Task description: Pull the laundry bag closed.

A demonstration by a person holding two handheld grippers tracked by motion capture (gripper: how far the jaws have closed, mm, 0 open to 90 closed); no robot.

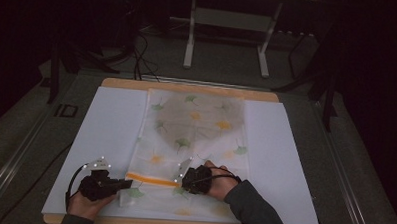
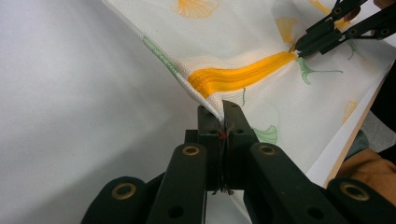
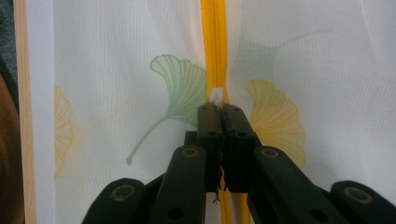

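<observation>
Left hand-held gripper (image 2: 223, 108) clamps bag (image 1: 196, 122) corner as anchor; right hand-held gripper (image 3: 220, 108) pinches white pull (image 3: 215, 95) on zipper (image 3: 214, 42), taut for sliding.

Wooden table (image 1: 187, 85) carries a white sheet (image 1: 105, 134) covering most of its top. Ginkgo-print mesh bag (image 1: 196, 127) with orange zipper (image 1: 151, 179) lies on the sheet.

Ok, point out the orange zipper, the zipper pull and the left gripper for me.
zipper (image 2: 243, 74), left gripper view, on the middle of the orange tape.
zipper pull (image 3: 216, 95), right gripper view, on the white tab at the jaw tips.
left gripper (image 1: 126, 183), high view, at its tips on the bag's edge.
</observation>
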